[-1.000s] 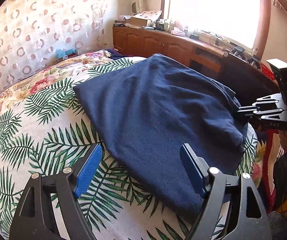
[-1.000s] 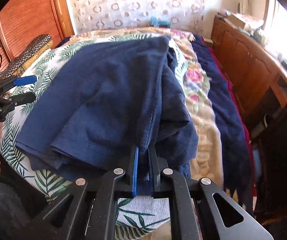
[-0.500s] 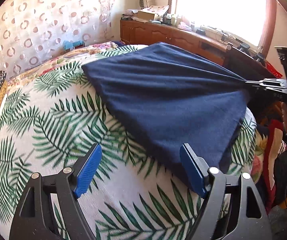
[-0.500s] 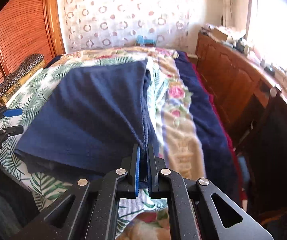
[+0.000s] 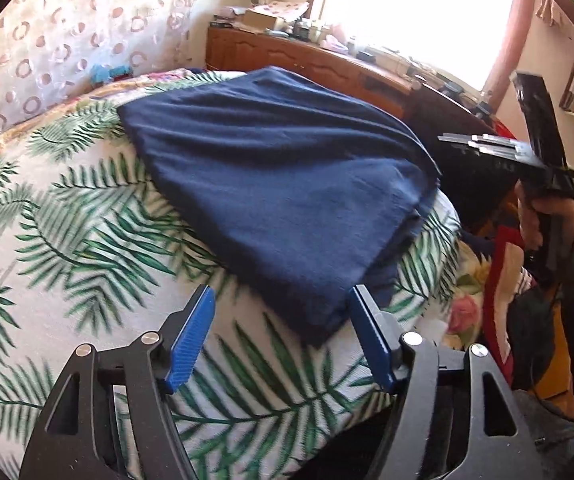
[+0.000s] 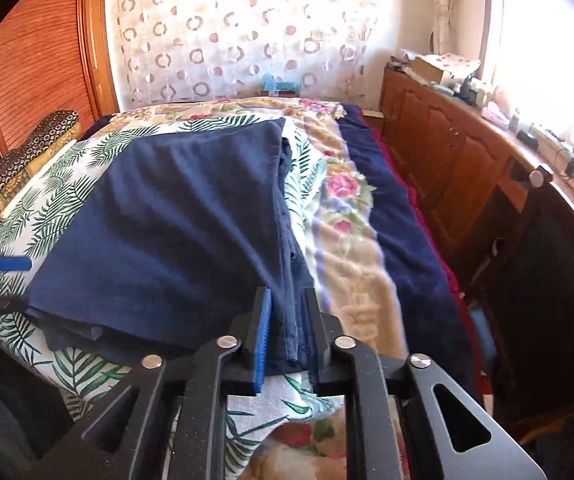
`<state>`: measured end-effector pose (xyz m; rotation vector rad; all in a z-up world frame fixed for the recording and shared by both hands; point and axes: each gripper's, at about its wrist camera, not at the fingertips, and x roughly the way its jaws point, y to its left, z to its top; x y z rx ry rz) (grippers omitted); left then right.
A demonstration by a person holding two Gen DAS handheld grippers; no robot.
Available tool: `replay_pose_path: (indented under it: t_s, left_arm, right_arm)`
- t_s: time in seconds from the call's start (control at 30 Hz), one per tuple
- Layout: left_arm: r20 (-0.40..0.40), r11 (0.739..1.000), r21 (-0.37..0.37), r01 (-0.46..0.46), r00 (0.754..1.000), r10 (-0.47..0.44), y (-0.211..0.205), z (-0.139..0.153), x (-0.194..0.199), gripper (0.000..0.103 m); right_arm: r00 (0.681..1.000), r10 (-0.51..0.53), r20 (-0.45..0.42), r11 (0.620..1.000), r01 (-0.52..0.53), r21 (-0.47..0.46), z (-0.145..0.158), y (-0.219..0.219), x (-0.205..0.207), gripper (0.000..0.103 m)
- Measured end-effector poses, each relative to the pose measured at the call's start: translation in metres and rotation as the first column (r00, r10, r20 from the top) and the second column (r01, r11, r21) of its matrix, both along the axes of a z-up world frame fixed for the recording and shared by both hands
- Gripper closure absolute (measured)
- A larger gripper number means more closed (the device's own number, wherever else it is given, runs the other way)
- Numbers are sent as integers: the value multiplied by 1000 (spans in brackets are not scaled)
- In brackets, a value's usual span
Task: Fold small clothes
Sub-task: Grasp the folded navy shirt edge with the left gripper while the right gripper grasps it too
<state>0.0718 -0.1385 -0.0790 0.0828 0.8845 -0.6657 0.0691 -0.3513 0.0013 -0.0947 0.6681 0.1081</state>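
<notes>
Lying folded on the bed (image 5: 67, 216), a dark blue garment (image 5: 287, 184) is spreading across a palm-leaf sheet (image 5: 99, 240), with its layered edges stacked toward the near side of the mattress. The fold looks partly done: the cloth is sitting as a thick, doubled shape, and one corner is pointing down toward the left claw (image 5: 283, 340).

The left claw is standing apart, its blue pads on either side of that near corner without pressing it; its jaws have just been closing a little, and the cloth tip is lying between them, untouched as far as can be told.

The right claw (image 6: 287, 336) is at the garment's other side, where a bunched strip of blue fabric is running between its two fingers. Those jaws have just been opening, and a gap is showing beside the cloth, so the claw appears to be letting go rather than clamping.

Judging from this, the step in hand is releasing a finished fold and taking a fresh hold. The next move is likely calling for the left claw to close on the near corner while the right finds a matching edge, keeping the layers together.

Beyond the bed, a floral blanket (image 6: 347, 216), a wooden cabinet (image 6: 439, 152) and a bright window (image 5: 415, 8) are showing.
</notes>
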Motion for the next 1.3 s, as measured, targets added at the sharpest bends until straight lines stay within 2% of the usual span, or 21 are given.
replay_pose_path:
  t_s: [0.03,0.1,0.13,0.17,0.2,0.27,0.3,0.37,0.57,0.8,0.93,1.0,1.2,1.27,1.3]
  left_arm:
    - [-8,1000,3,8,1000,-8,-3,-3,0,33]
    - [-24,1000,2,22,999,-22,-8,-8,0,35]
    - [-8,1000,4,23,1000,-23,-10,-9,-1,37]
    - [-2,999,11,30,1000,-30,-12,-9,-2,46]
    - [5,999,17,38,999,-38,-15,-8,-4,60]
    - [17,998,46,45,999,-45,-20,-7,-5,81]
    - [36,998,52,44,998,-46,-20,-5,-4,88]
    - [74,998,38,55,996,-58,-20,6,-5,93]
    - [153,999,-12,45,987,-42,-15,45,5,95]
    - [196,999,-35,34,980,-26,-17,69,21,95]
    - [202,999,-29,26,979,-19,-17,71,27,95]
    - [203,999,-31,20,979,-13,-16,71,28,95]
    - [208,999,-44,8,978,1,-11,74,35,95]
    - [210,999,-52,6,978,5,-9,76,39,95]
    - [210,998,-55,3,978,8,-7,76,40,95]
  right_arm:
    - [1000,-12,7,1000,12,-5,1,0,-1,66]
    - [999,-22,25,1000,22,3,5,0,-4,56]
    - [999,-17,33,1000,17,12,6,1,-6,56]
    - [999,-6,41,1000,6,20,8,3,-8,55]
    - [999,9,49,1000,-11,25,10,7,-11,54]
    - [997,44,61,998,-46,31,10,15,-15,48]
    - [996,64,65,997,-66,34,10,20,-17,42]
    - [993,101,66,994,-103,26,6,30,-19,39]
    - [971,237,32,972,-237,-8,-15,65,-24,39]
    - [956,291,-24,952,-292,-89,-35,83,-19,38]
    - [956,294,-2,939,-289,-185,-34,88,-22,14]
    - [964,264,-11,931,-258,-258,-38,90,-16,14]
    - [966,257,-44,891,-254,-377,-49,90,3,14]
    - [967,251,-40,894,-247,-373,-43,83,11,14]
    - [970,240,-33,902,-235,-361,-38,79,15,21]
